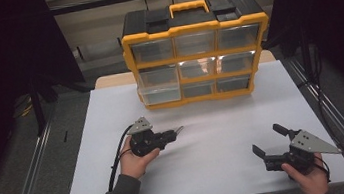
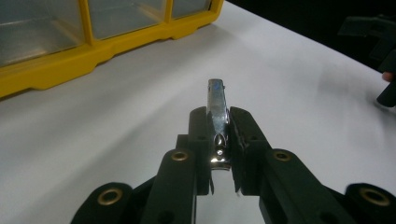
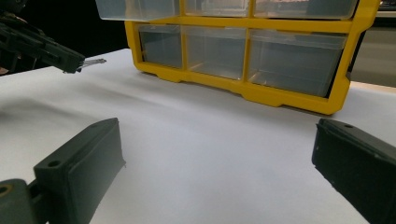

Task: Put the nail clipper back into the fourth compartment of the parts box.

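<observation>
Left tongs [image 2: 219, 126] pinching a small shiny metal piece [image 2: 218, 105], possibly a nail clipper (too small to settle), tip pointing toward 2 o'clock in the high view, just above the white tabletop [image 1: 215, 136].

Right tongs [image 1: 271, 142] lying spread and holding nothing, at 4 o'clock on the tabletop, aiming toward 10 o'clock.

Yellow drawer organiser [image 1: 197, 53] standing at 12 o'clock; its middle-left drawer [image 1: 158, 86] protruding from the frame, judged to be the destination.

Carrying well: keeping the pinch firm and the piece level, approaching the open drawer from above, releasing only once the piece is inside its walls.

Left hand [image 1: 135, 160] wrapping the grip from beneath, forearm entering from 6 o'clock; right hand [image 1: 309, 177] gripping low at 5 o'clock.
</observation>
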Demonstrator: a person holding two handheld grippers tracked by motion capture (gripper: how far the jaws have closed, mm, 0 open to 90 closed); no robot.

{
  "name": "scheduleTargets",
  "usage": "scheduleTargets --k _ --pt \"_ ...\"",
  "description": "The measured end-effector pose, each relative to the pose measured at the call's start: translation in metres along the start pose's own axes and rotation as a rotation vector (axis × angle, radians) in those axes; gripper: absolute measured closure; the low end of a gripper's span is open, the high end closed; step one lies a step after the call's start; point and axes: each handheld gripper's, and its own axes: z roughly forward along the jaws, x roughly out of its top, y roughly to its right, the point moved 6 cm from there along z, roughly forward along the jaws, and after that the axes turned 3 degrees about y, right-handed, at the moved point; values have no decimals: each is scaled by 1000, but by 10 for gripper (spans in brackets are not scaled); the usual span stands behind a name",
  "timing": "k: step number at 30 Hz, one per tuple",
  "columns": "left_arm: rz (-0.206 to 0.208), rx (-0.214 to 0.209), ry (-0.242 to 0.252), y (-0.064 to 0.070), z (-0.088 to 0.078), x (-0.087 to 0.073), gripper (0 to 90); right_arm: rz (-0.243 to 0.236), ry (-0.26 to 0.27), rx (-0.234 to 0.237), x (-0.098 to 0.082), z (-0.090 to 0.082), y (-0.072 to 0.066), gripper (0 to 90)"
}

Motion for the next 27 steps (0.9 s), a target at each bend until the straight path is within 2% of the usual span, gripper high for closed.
scheduleTargets --k 1,4,6,7,9,12,13,14,21,27 --pt "-7 13 8 0 -1 1 800 0 0 1 0 0 0 14" --pt "-13 -1 26 1 -3 5 800 0 0 0 0 0 0 14" --pt "-12 -1 37 1 -5 7 800 1 -1 2 0 0 0 13" --pt "-11 12 42 2 -6 10 800 2 -1 2 0 0 0 14" --pt "-13 6 52 3 -7 12 800 -3 1 3 0 0 0 14" --pt "-4 13 48 3 -8 14 800 -3 1 3 0 0 0 14" --pt "-9 -2 61 4 -8 16 800 -3 1 1 0 0 0 14" --pt "-13 10 62 4 -8 17 800 -2 0 0 0 0 0 14" --pt "-15 -4 74 5 -10 21 800 -3 1 2 0 0 0 14" --pt "-15 13 93 4 -14 28 800 -3 1 4 0 1 0 14"
